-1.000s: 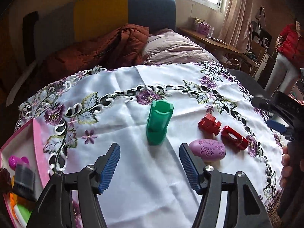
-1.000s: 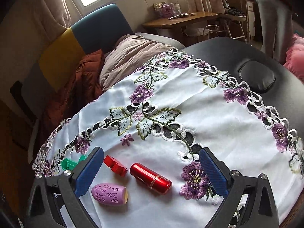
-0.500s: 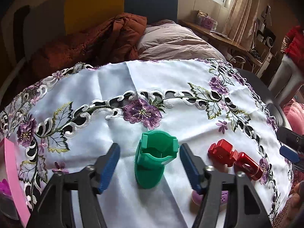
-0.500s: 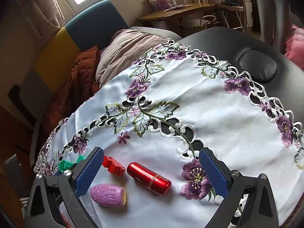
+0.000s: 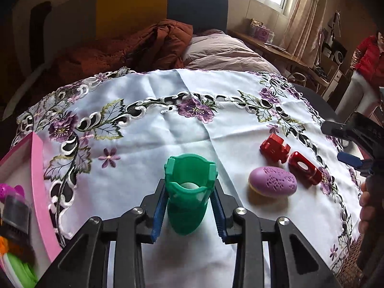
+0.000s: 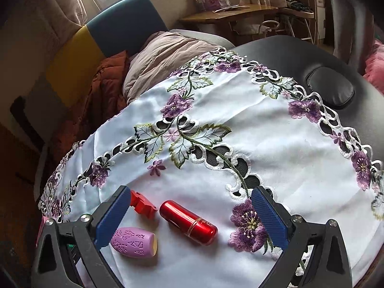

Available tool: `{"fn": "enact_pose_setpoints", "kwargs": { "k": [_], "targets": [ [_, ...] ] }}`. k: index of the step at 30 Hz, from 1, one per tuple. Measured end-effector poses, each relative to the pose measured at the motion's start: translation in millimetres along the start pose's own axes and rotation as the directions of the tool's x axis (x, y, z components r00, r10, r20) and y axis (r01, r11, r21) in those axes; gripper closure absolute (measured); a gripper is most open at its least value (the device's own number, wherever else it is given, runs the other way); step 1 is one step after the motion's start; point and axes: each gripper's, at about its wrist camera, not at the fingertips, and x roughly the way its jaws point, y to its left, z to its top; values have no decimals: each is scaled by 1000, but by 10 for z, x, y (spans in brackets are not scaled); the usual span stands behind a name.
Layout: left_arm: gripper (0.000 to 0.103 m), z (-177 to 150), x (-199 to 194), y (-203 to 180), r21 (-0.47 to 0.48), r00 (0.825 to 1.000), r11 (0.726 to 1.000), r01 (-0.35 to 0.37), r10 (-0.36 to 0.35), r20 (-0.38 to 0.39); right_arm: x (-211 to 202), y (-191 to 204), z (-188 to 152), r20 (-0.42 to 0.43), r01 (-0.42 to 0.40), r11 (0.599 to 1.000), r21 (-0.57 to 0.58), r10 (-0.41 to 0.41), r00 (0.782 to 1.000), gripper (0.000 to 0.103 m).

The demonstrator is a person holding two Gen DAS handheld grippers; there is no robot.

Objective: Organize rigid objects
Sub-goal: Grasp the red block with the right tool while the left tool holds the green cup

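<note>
Left wrist view shows the left hand-held gripper [image 5: 189, 206] closed on the green plastic holder [image 5: 188, 192], its blue pads [image 5: 159, 210] pressing the two flanks low on the body. The holder stands upright on the embroidered cloth [image 5: 144, 168] over the tabletop, with a pink tray [image 5: 39, 180] of small items off to its left. It looks like hollow moulded plastic: light, stiff, somewhat slick, so I'd judge a squeeze across the flat sides below the notched rim is the sound hold, and the open top should not be pinched.

To its right lie a purple egg-shaped piece [image 5: 272, 181], a red clip-like block [image 5: 273, 147] and a red metallic tube [image 5: 304, 166], close together. The right hand-held gripper [image 6: 189, 218] hangs above them with jaws spread wide, holding nothing. The tube looks smooth and likely to roll.
</note>
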Motion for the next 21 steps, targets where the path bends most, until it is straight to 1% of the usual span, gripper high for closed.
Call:
{"fn": "enact_pose_setpoints", "kwargs": {
  "k": [7,11,14,16,17,18,21],
  "targets": [
    [68,-351,-341,6,13,1000,1000,17,-17,5,20,101,-40,-7,-15,998,-54,15,1000,4],
    [68,-500,-461,25,0,1000,1000,26,-26,1,39,187,-71,-12,-23,995,-100,22,1000,9],
    [68,-568,-574,25,10,1000,1000,24,-24,18,59,305,-117,-31,-50,987,-155,46,998,14],
    [68,-591,-638,41,9,999,1000,30,-31,24,82,423,-162,-50,-80,974,-210,71,996,16],
    [68,-603,-664,50,7,999,999,33,-33,25,96,494,-184,-57,-85,966,-245,73,996,19],
    [68,-606,-683,58,5,999,999,33,-34,29,112,564,-208,-59,-81,956,-281,67,996,21],
    [68,-630,-746,81,-3,998,999,40,-40,40,226,788,-249,-84,-72,916,-394,42,996,23]
  ]
}}
